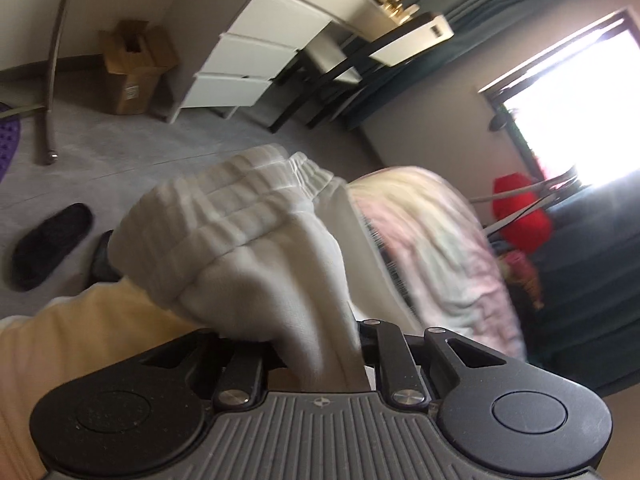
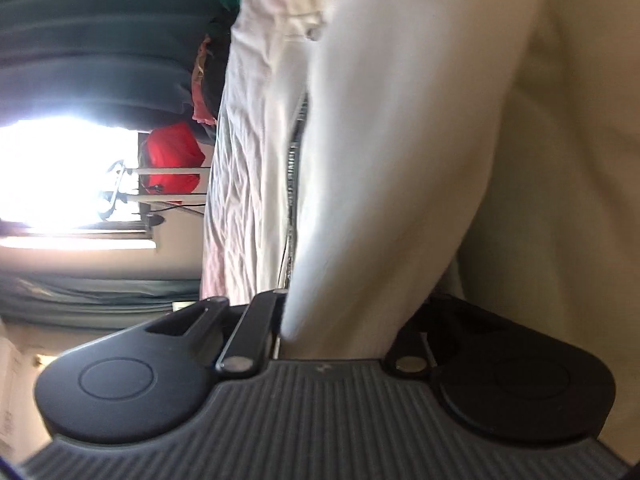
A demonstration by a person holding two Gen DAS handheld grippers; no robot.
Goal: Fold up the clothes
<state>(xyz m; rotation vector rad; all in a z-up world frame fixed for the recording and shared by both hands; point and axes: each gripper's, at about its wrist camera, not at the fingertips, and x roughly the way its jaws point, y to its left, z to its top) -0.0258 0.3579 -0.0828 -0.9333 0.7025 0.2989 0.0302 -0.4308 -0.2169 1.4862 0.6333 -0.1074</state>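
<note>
Left hand-held gripper (image 1: 320, 360) and right hand-held gripper (image 2: 340, 336) each clamp cream trousers (image 1: 248, 240) above a rumpled bed (image 1: 440, 248)

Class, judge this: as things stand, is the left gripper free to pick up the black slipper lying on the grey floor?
Probably not: the left gripper is shut on the white ribbed-cuff garment, which bunches between it and the black slipper.

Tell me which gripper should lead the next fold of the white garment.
Left, probably. The left gripper pinches the white garment by its ribbed elastic band, a clear edge. The right gripper holds plain cloth that fills its view.
</note>
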